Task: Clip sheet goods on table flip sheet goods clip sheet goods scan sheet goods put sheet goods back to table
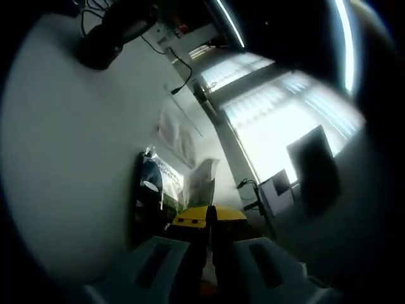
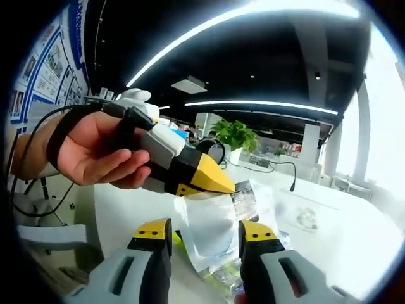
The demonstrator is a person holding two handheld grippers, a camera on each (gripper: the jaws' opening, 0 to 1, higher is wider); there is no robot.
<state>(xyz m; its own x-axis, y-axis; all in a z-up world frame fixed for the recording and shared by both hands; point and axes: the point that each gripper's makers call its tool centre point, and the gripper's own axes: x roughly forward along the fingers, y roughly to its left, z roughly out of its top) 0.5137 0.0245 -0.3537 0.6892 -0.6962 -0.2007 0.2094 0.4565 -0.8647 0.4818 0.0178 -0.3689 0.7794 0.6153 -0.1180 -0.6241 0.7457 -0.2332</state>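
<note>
The white table [image 2: 354, 234] carried loose packets. Above it, a hand [image 2: 95, 155] held the left gripper [image 2: 218, 183], its jaws clamped on the clear sheet [image 2: 212, 225], which hung over the table. The right gripper [image 2: 205, 237] stood with jaws apart around the sheet.

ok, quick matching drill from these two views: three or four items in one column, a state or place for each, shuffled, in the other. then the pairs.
Items:
1. left gripper
2. right gripper
3. sheet goods packet
4. potted plant

States or places:
A. jaws apart, nothing between them
B. green, far back on the white table
C. translucent, pinched at its top edge
D. jaws shut, held in a hand

Pairs: 1-D, 2-A, 3-C, 4-B
</note>
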